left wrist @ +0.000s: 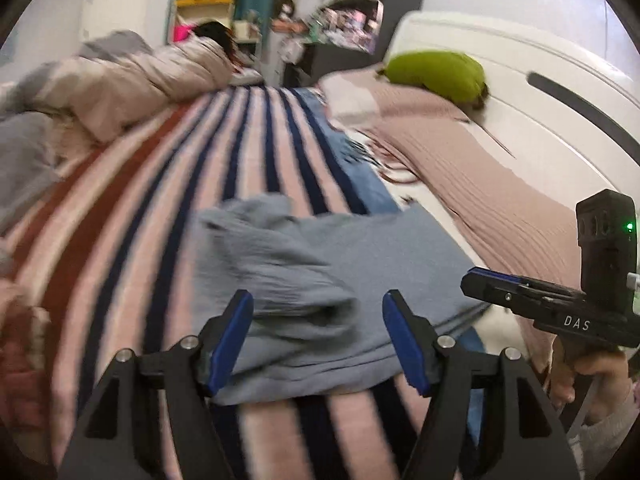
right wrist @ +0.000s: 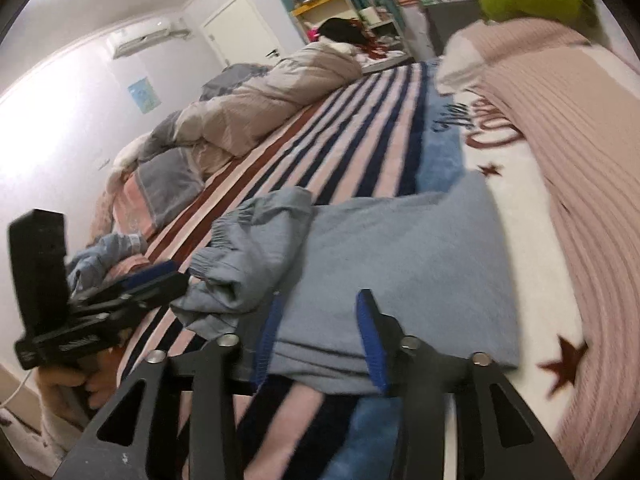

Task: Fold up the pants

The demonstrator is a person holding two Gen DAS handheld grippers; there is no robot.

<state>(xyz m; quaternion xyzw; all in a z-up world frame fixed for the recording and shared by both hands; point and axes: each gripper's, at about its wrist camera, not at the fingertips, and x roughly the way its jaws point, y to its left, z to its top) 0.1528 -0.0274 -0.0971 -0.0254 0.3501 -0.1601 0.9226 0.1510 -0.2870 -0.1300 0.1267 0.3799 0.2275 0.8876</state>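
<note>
Grey-blue pants [left wrist: 320,280] lie folded on the striped blanket [left wrist: 168,184], with a bunched waistband part on their left. My left gripper [left wrist: 318,336] is open, its blue pads on either side of the near edge of the pants, just above the cloth. In the right wrist view the pants [right wrist: 380,248] lie flat ahead, with the elastic waistband [right wrist: 236,232] crumpled at their left. My right gripper [right wrist: 320,340] is open over the near edge of the pants. The right gripper also shows in the left wrist view [left wrist: 476,280], and the left one in the right wrist view [right wrist: 160,276].
A beige and grey duvet [left wrist: 120,80] is heaped along the left of the bed. A pink ribbed blanket [left wrist: 460,152] and a green cushion [left wrist: 436,72] lie at the right. A small heap of clothes [right wrist: 108,252] sits at the bed's left edge. Shelves stand beyond the bed.
</note>
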